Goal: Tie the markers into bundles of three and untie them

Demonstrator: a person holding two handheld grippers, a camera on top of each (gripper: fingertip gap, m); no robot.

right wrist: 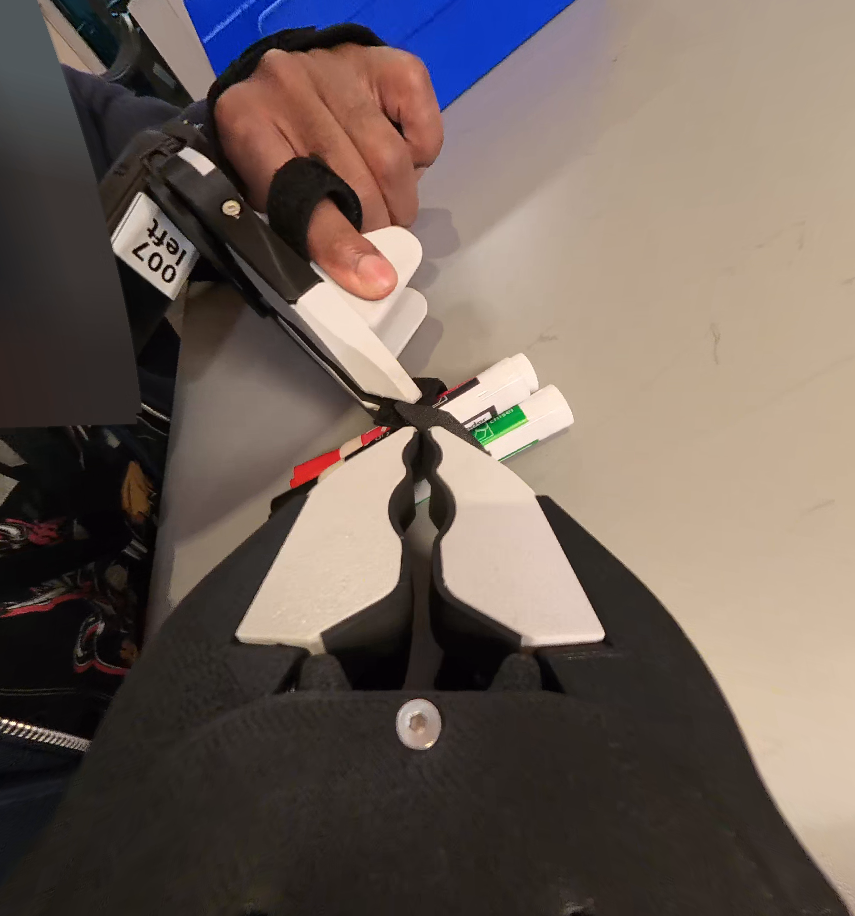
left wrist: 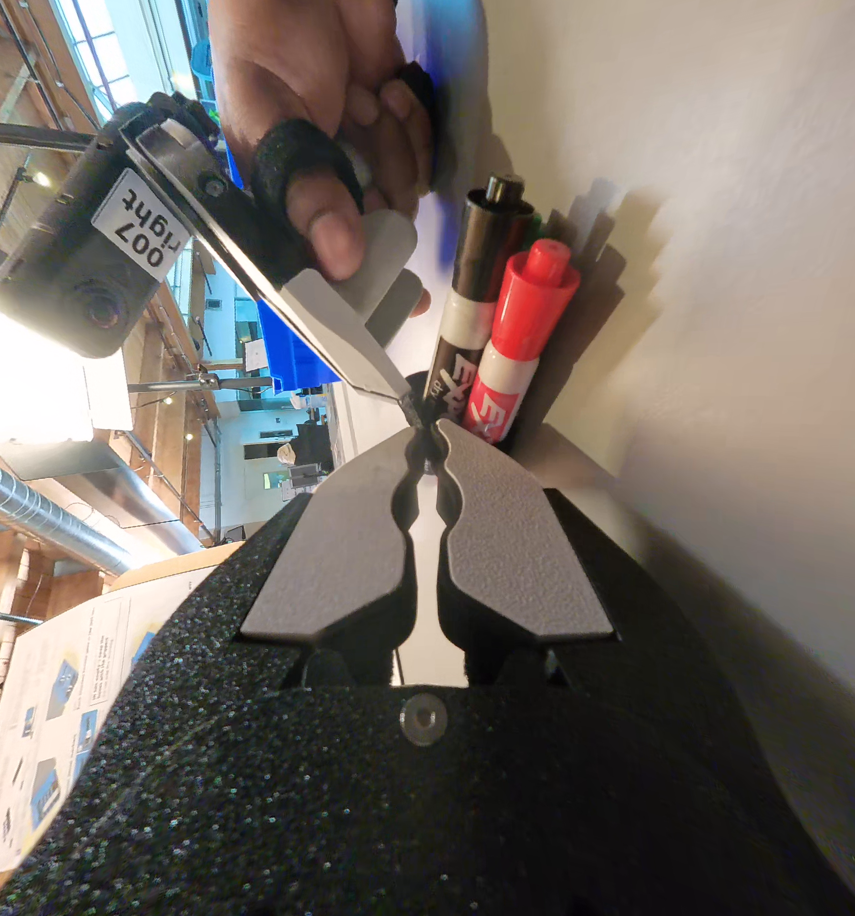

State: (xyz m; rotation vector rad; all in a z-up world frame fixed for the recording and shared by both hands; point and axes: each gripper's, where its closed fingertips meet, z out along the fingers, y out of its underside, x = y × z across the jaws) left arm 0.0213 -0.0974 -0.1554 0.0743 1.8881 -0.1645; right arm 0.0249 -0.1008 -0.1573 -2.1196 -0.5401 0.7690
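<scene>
Three markers lie bundled on the grey table [right wrist: 663,248]: a black one [left wrist: 470,297], a red one [left wrist: 524,322] and a green-labelled one [right wrist: 519,421]. A black strap [right wrist: 430,414] wraps around them. My left gripper [left wrist: 428,429] is shut on one part of the strap right at the bundle. My right gripper [right wrist: 423,431] is shut on the strap beside it. The two gripper tips almost touch. The right gripper also shows in the left wrist view [left wrist: 398,389], and the left gripper shows in the right wrist view [right wrist: 408,394].
A blue bin [right wrist: 415,44] stands at the back of the table. The person's hands [right wrist: 326,124] hold both grippers, and their body is at the table's left edge. A cardboard box with a printed sheet [left wrist: 68,694] shows in the left wrist view. Both grippers' tips are close together, under 4 cm apart.
</scene>
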